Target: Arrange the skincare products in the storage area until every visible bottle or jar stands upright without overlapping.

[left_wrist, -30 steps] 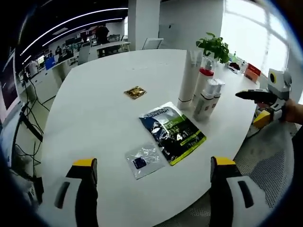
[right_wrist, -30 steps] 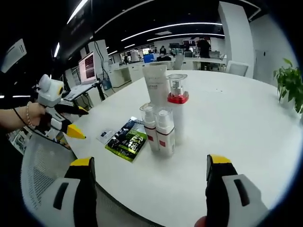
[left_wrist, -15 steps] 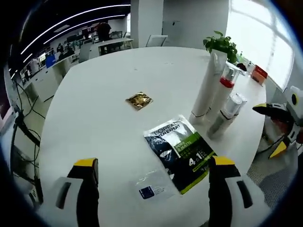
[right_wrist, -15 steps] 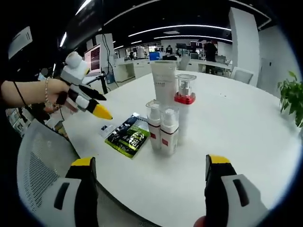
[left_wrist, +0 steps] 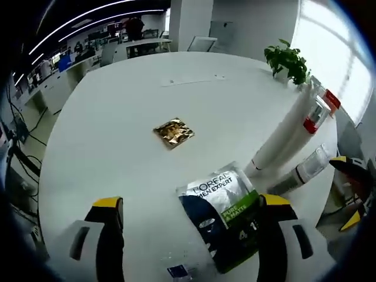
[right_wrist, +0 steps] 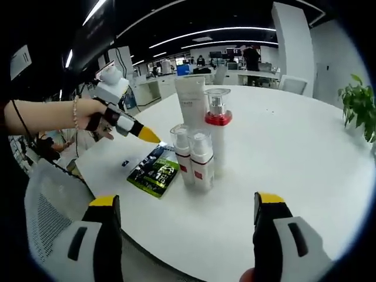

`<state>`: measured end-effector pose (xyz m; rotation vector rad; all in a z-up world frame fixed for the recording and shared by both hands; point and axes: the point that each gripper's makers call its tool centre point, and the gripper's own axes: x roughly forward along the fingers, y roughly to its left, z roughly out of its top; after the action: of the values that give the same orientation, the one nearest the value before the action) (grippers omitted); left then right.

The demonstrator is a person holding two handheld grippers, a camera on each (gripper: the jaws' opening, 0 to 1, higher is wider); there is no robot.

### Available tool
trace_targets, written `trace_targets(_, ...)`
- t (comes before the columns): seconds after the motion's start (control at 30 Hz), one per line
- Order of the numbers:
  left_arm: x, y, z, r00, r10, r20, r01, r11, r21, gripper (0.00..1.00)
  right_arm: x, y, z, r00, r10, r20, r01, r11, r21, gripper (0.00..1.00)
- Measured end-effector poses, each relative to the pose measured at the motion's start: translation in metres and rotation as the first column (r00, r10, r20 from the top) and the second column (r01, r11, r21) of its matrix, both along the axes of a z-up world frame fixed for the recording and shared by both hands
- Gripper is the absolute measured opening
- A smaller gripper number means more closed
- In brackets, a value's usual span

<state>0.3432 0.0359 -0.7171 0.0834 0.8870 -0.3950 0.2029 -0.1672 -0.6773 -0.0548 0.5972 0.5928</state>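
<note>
Four skincare containers are seen upright and close together on the white worktop [right_wrist: 305, 153]: a white tube [right_wrist: 191, 106], a red-collared pump bottle [right_wrist: 217, 138] and two small bottles [right_wrist: 194, 160]. A dark green sachet [right_wrist: 154, 172] lies flat just beside them. The left tool [right_wrist: 130, 126] is held over the sachet, jaws wide. The right tool [right_wrist: 187, 235] hangs near the worktop edge, jaws spread wide, nothing gripped.

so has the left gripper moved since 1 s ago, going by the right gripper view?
Yes. The left gripper has come in over the table edge toward the green sachet and the standing bottles, which kept their places.
</note>
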Motion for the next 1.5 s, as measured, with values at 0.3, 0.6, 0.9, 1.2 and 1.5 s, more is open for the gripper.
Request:
trace_targets(0.3, 0.044, -0.007, -0.009, 0.998, 0.055, 0.008, -0.056, 0.998, 0.038, 0.88, 0.002, -0.003, -0.001, 1.000, -0.024, -0.007, 0.024, 1.000, 0.006, 0.93)
trace_targets(0.6, 0.069, -0.020, -0.022, 0.990, 0.140, -0.003, -0.140, 0.990, 0.025, 0.87, 0.003, -0.006, -0.003, 0.999, -0.039, -0.022, 0.040, 0.999, 0.009, 0.93)
trace_targets(0.9, 0.098, -0.025, -0.028, 0.976, 0.217, 0.021, -0.217, 0.975, 0.035, 0.81, 0.003, -0.007, -0.006, 0.998, -0.048, -0.036, 0.049, 0.999, 0.011, 0.92)
trace_targets(1.2, 0.107, -0.023, -0.038, 0.948, 0.318, 0.017, -0.318, 0.948, 0.022, 0.75, 0.005, -0.008, -0.011, 0.997, -0.059, -0.055, 0.060, 0.998, 0.019, 0.92)
trace_targets(1.5, 0.116, -0.018, -0.044, 0.931, 0.365, 0.020, -0.366, 0.930, 0.032, 0.66, 0.004, -0.005, -0.016, 0.996, -0.048, -0.070, 0.050, 0.999, 0.016, 0.92)
